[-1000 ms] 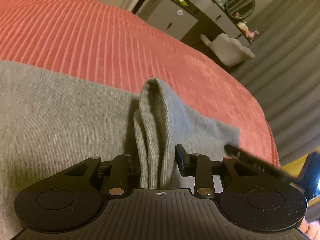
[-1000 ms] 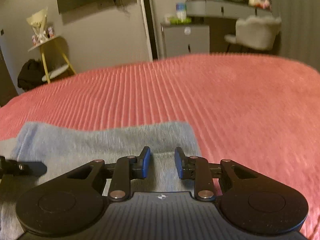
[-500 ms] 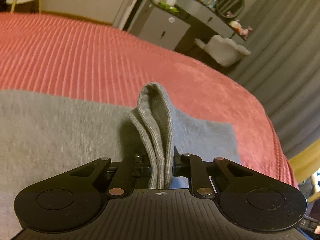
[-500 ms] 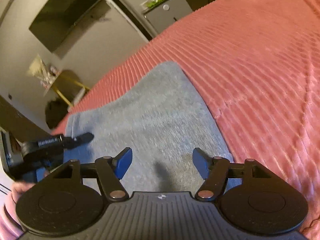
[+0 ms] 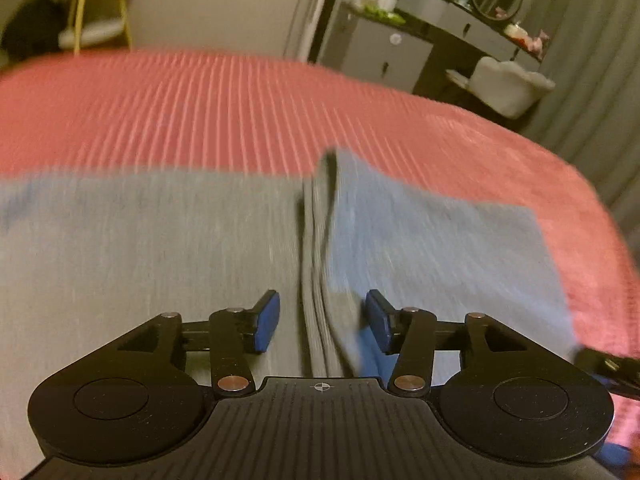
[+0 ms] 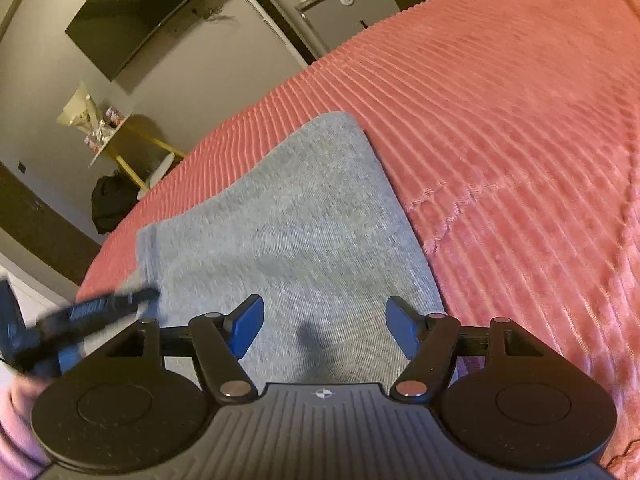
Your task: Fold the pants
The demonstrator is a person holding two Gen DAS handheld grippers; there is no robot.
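Left wrist view shows the left gripper [image 5: 322, 322] spread apart astride a raised ridge in the grey pants [image 5: 160, 248] (blurred), lying on the red bedspread [image 5: 240, 112]. Right gripper [image 6: 324, 330] gapes empty over them; that standing ridge could slump crooked, spoiling the fold.

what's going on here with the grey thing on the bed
A person with a gripper in each hand is folding grey pants on a pink bedspread. The left gripper is open, its fingers either side of a raised ridge of fabric without pinching it. The right gripper is open too, above the flat pants.
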